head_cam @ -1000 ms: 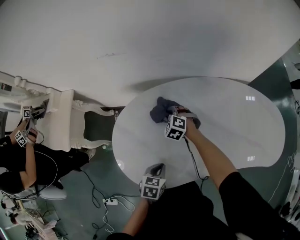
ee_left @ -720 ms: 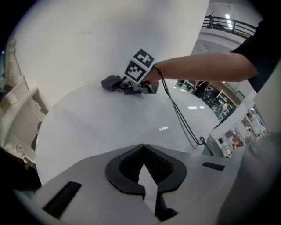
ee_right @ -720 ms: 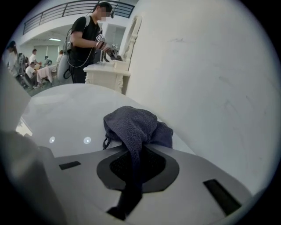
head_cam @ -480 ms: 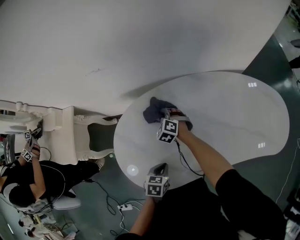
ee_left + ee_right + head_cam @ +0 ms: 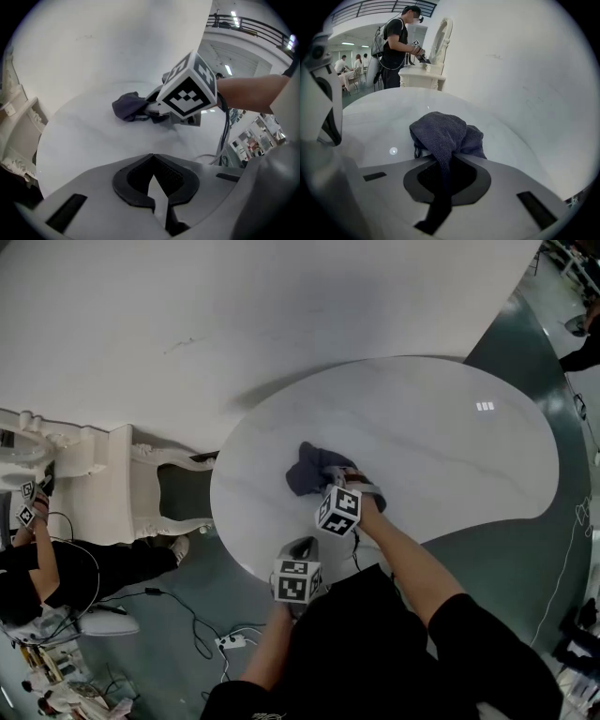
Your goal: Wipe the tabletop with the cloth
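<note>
Two hand-held grippers work at a white, rounded tabletop (image 5: 441, 437). The right gripper (image 5: 327, 481) is clenched on a dark grey-blue cloth (image 5: 307, 469): in the right gripper view, a fold of the cloth (image 5: 440, 133) runs down between the two jaws, while the rest bunches in a heap on the tabletop just ahead of them. The cloth lies left of the tabletop's middle, nearer the near edge than the far one. The left gripper (image 5: 301, 547) hangs at the near edge of the tabletop, just beside the right forearm and apart from the cloth. In the left gripper view, its jaws (image 5: 152, 180) meet at the tips with nothing between them, and the right gripper's marker cube (image 5: 190, 86) shows beyond, next to the cloth. Past the left edge of the tabletop stands white carved furniture (image 5: 103, 484), against a white wall (image 5: 281, 306). A second person (image 5: 396, 47) stands beside that furniture.
</note>
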Motion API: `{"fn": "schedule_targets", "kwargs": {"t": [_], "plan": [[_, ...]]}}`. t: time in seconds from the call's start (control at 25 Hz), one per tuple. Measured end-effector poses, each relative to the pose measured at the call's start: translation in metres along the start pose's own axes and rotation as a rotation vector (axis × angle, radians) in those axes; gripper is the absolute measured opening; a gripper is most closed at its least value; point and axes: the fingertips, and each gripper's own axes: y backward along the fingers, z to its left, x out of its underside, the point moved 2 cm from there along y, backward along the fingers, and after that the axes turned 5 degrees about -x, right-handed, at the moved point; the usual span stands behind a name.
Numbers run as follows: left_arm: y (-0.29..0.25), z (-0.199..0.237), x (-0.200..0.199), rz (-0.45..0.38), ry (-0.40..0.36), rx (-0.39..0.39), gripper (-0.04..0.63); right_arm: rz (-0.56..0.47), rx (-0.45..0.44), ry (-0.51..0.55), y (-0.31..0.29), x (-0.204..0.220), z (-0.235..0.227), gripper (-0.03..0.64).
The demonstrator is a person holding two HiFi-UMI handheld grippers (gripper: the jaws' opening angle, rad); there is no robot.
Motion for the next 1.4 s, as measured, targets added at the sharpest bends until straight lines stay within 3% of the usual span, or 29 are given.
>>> {"fn": "schedule_targets", "kwargs": {"t": [0.24, 0.44, 0.64, 0.92, 1.16, 1.4], "plan": [[0.023, -0.013, 0.025, -0.045, -0.05, 0.022, 0.008, 0.042, -0.007, -0.007, 0.032, 0.021, 0.057, 0.014], [0.033, -0.005, 0.056, -0.085, 0.081, -0.006, 0.008, 0.072, -0.038, -0.017, 0.063, 0.045, 0.125, 0.014], [0.042, -0.017, 0.073, -0.128, 0.065, -0.009, 0.008, 0.054, -0.052, -0.077, 0.09, 0.062, 0.169, 0.015], [0.085, -0.057, 0.09, -0.166, -0.042, -0.014, 0.008, -0.23, 0.138, -0.262, 0.193, 0.068, 0.181, 0.015], [0.124, -0.109, 0.058, -0.366, -0.086, -0.031, 0.008, -0.43, 0.246, -0.379, 0.279, 0.082, 0.195, 0.015], [0.16, -0.213, 0.041, -0.575, -0.115, -0.01, 0.008, -0.58, 0.383, -0.397, 0.388, 0.126, 0.199, 0.015]]}}
